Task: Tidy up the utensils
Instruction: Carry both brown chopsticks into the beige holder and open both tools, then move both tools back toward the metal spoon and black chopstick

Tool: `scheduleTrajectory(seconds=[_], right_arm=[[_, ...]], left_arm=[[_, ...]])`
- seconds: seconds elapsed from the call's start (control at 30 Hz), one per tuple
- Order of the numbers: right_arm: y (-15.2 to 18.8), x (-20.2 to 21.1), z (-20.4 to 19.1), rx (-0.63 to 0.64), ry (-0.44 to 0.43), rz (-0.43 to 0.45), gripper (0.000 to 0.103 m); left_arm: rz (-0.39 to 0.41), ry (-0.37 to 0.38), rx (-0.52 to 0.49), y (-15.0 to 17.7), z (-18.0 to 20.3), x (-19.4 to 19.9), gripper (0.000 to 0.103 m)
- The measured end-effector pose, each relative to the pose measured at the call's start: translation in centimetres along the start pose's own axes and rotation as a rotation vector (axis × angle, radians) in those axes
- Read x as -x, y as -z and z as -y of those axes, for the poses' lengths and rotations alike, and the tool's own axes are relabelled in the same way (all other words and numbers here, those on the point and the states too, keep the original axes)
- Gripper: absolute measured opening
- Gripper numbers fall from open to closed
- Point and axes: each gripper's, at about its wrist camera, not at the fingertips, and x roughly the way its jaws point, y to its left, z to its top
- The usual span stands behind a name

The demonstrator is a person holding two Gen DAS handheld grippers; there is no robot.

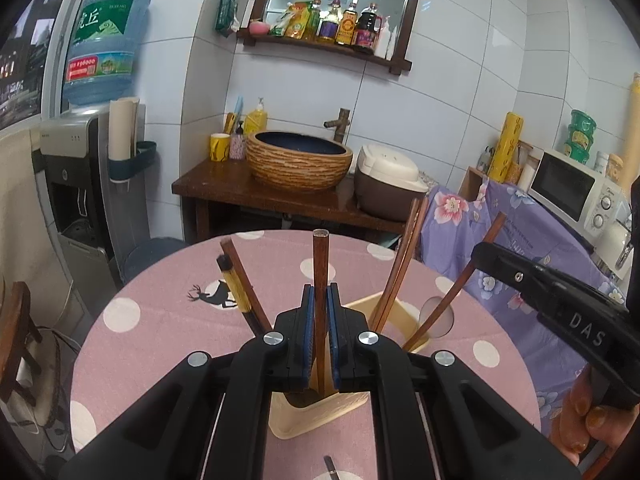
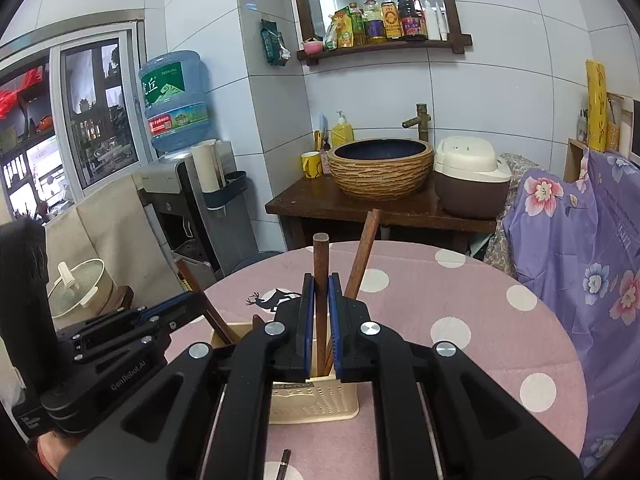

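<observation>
A cream utensil holder [image 1: 320, 416] [image 2: 316, 404] stands on the pink dotted table [image 1: 160, 320]. My left gripper [image 1: 320, 292] is shut on a brown wooden stick [image 1: 320, 264] held upright, its lower end down inside the holder. My right gripper [image 2: 321, 280] is shut on a similar round-topped wooden stick [image 2: 321, 256], which also reaches into the holder. Several other wooden chopsticks [image 1: 394, 276] [image 2: 362, 252] lean in the holder, along with a spoon [image 1: 437, 317]. In each wrist view the other gripper shows at the side [image 1: 560, 300] [image 2: 176, 310].
A dark utensil end [image 1: 328, 465] [image 2: 285, 460] lies on the table [image 2: 440, 300] in front of the holder. Behind the table are a wooden stand with a basin [image 1: 298, 160] and a rice cooker [image 1: 386, 184]. A water dispenser [image 1: 76, 184] stands at the left and a purple floral cloth [image 2: 580, 264] hangs at the right.
</observation>
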Motion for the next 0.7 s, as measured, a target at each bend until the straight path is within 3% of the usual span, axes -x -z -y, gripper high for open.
scheduleTrajectory(seconds=[0.27, 0.3, 0.33, 0.4, 0.43, 0.47, 0.5, 0.53, 0.7], right_arm=[[1.1, -0.1, 0.2, -0.009, 0.003, 0.008, 0.008], [1.2, 0.0, 0.1, -0.006, 0.001, 0.012, 0.008], [1.4, 0.3, 0.0, 0.000, 0.002, 0.021, 0.008], [1.9, 0.9, -0.1, 0.017, 0.014, 0.038, 0.013], [2.3, 1.3, -0.1, 0.028, 0.018, 0.047, 0.025], [2.9, 1.7, -0.2, 0.042, 0.024, 0.056, 0.034], [3.5, 2.0, -0.2, 0.051, 0.029, 0.059, 0.057], [4.3, 2.4, -0.2, 0.063, 0.032, 0.057, 0.065], [9.6, 2.7, -0.3, 0.112, 0.010, -0.062, 0.067]], left_arm=[[-0.030, 0.004, -0.007, 0.9, -0.3, -0.5, 0.008], [-0.028, 0.004, -0.008, 1.1, -0.2, -0.3, 0.012], [-0.026, 0.005, -0.009, 1.3, -0.2, -0.1, 0.016], [-0.009, 0.004, -0.006, 1.8, -0.2, 1.0, 0.053], [0.005, 0.000, -0.004, 2.2, -0.2, 1.6, 0.063], [0.014, -0.002, -0.009, 2.5, -0.2, 2.1, 0.065], [0.021, -0.005, -0.021, 3.1, -0.1, 2.9, 0.069], [0.020, -0.009, -0.028, 3.6, -0.1, 3.3, 0.076], [-0.057, -0.021, -0.038, 8.1, -1.0, 4.6, 0.089]])
